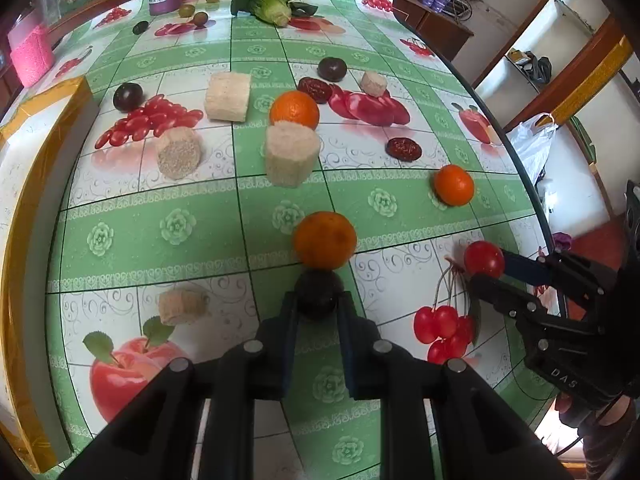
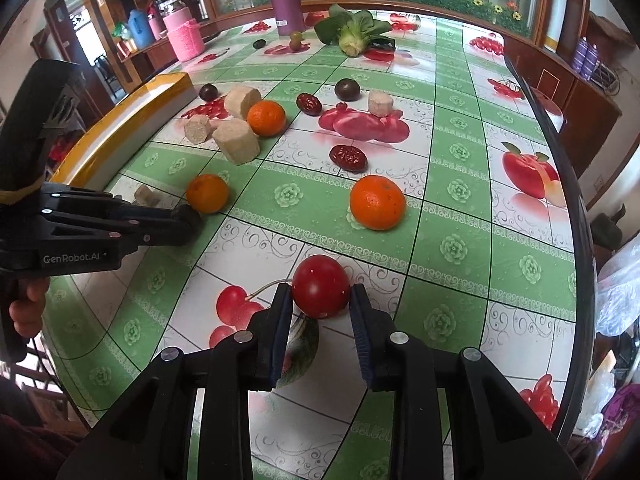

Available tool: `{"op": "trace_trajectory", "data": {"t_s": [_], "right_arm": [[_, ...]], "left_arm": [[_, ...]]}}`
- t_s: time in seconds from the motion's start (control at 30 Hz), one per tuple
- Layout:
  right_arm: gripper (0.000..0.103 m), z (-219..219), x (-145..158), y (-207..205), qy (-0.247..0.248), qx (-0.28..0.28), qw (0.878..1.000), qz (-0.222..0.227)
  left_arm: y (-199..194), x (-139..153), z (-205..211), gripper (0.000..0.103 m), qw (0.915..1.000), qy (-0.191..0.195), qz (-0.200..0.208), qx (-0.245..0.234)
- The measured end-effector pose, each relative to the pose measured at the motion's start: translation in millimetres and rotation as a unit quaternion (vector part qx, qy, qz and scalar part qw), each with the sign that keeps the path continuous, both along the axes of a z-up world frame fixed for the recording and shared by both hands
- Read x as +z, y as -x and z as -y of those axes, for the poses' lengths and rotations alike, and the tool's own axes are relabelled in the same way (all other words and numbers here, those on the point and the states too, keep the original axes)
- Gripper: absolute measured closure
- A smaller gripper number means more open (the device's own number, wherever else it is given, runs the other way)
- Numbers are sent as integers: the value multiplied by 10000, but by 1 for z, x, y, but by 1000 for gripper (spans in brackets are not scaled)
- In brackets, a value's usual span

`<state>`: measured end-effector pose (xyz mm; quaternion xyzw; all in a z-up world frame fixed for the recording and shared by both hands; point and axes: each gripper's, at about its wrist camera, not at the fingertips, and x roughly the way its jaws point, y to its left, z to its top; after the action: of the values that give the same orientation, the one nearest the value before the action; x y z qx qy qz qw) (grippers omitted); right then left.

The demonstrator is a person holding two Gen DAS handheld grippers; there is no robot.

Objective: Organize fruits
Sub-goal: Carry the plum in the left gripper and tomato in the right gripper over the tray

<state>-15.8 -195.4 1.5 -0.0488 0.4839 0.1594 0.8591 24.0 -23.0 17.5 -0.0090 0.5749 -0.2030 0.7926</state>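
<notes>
Left gripper clamped on dark plum, orange touching just ahead | right gripper closed on red tomato, low over table | both fruits gripped, lift looks next.

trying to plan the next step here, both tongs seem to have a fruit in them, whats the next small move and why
Probably lift both straight up a little. The left tongs are shut on a dark plum, which sits right against an orange, and the right tongs are shut on a red tomato. Both fruits appear still low at the table, so rising first should avoid nudging the orange.
</notes>
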Motion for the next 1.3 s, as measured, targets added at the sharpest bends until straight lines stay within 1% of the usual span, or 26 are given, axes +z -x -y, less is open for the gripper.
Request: {"op": "trace_trajectory", "data": {"t_s": [0.23, 0.43, 0.6, 0.8, 0.9, 0.93, 1.0, 1.07, 1.1, 1.13, 1.27, 1.3], "right_arm": [[75, 5, 11, 7, -30, -49, 9999, 136], [75, -10, 28, 9, -81, 69, 9995, 291], [75, -37, 37, 3, -103, 282, 9990, 343], [75, -82, 51, -4, -183, 661, 9967, 439], [75, -107, 55, -10, -63, 852, 9951, 491], [75, -111, 55, -11, -16, 862, 9951, 492], [74, -112, 50, -16, 23, 921, 9954, 264], [69, -110, 40, -17, 224, 910, 9955, 128], [63, -110, 34, -17, 364, 949, 9948, 40], [62, -111, 27, -17, 443, 1008, 9939, -93], [61, -119, 12, -6, 366, 1306, 9904, -281], [57, -123, 8, -3, 358, 1398, 9893, -217]], "left_arm": [[14, 10, -1, 81, 9997, 47, 161, -169], [24, 25, -15, 81, 9992, 217, 320, -27], [26, 34, -40, 81, 9985, 284, 430, 178], [27, 41, -84, 81, 9962, 382, 505, 594], [29, 43, -104, 81, 9948, 332, 533, 799], [29, 43, -110, 81, 9944, 288, 549, 854], [31, 44, -121, 81, 9940, 202, 576, 906], [35, 45, -127, 81, 9941, 165, 603, 891], [37, 45, -129, 81, 9939, 173, 623, 889], [39, 45, -132, 81, 9938, 207, 630, 893], [41, 45, -132, 81, 9941, 355, 580, 848], [41, 44, -130, 81, 9943, 364, 576, 823]]}}
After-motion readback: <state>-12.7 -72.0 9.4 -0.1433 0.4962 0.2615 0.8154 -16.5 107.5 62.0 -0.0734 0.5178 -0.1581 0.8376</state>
